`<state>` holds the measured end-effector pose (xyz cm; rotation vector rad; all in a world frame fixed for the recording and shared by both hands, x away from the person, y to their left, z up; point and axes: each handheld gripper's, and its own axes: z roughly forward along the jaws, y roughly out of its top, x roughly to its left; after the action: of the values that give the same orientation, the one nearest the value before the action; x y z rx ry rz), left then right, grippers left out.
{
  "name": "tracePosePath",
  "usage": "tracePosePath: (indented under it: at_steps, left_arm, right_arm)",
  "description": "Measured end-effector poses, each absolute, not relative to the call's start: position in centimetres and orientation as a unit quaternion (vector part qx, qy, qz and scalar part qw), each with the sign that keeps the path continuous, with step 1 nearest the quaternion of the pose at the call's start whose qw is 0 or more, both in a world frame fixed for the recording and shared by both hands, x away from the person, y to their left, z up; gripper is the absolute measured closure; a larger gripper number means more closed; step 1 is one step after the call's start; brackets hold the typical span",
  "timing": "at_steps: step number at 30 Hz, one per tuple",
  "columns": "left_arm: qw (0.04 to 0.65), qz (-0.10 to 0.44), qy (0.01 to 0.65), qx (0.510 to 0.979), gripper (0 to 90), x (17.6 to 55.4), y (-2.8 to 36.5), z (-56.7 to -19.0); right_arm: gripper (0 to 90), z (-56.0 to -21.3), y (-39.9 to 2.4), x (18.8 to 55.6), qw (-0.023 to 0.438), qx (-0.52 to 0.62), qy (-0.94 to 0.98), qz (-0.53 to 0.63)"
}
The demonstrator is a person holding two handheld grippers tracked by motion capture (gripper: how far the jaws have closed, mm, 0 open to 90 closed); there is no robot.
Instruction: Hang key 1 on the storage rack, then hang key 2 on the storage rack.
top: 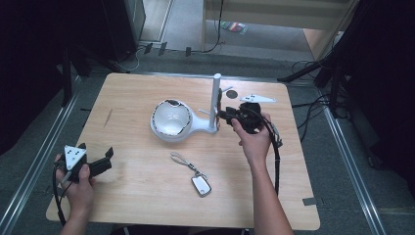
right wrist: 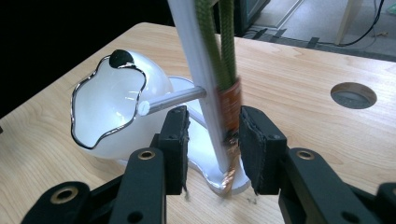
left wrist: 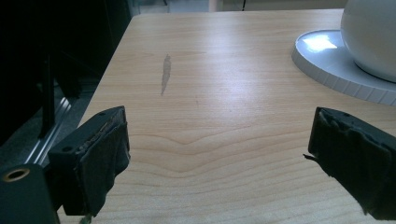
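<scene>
A white stand with a wavy-rimmed bowl and an upright post sits mid-table. A green lanyard with an orange tag hangs down the post, slightly blurred. My right gripper is open, its jaws on either side of the post and tag at the post's foot. A metal peg sticks out of the post above the left jaw. My left gripper is open and holds nothing at the table's front left. A key fob on a cord lies in front of the stand.
A round hole is cut in the tabletop behind the right gripper. The stand's base lies ahead and to the right of the left gripper. Bare wood spreads across the front of the table; cables and floor surround it.
</scene>
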<state>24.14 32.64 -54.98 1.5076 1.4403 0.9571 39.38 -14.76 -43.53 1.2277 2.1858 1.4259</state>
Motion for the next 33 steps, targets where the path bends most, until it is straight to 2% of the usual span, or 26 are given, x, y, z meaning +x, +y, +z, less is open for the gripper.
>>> tracePosePath:
  at_steps: [20,33]
  left_arm:
    - [0.410,0.379,0.572,0.601,5.5,24.2,32.6,-55.0]
    - [0.412,0.379,0.572,0.600,5.5,24.3,32.6,-55.0]
  right_arm:
    - [63.6,-42.9,-14.6,37.9,0.168,0.404,0.796,0.418]
    - [63.8,-43.0,-13.1,37.0,0.174,0.368,0.842,0.354]
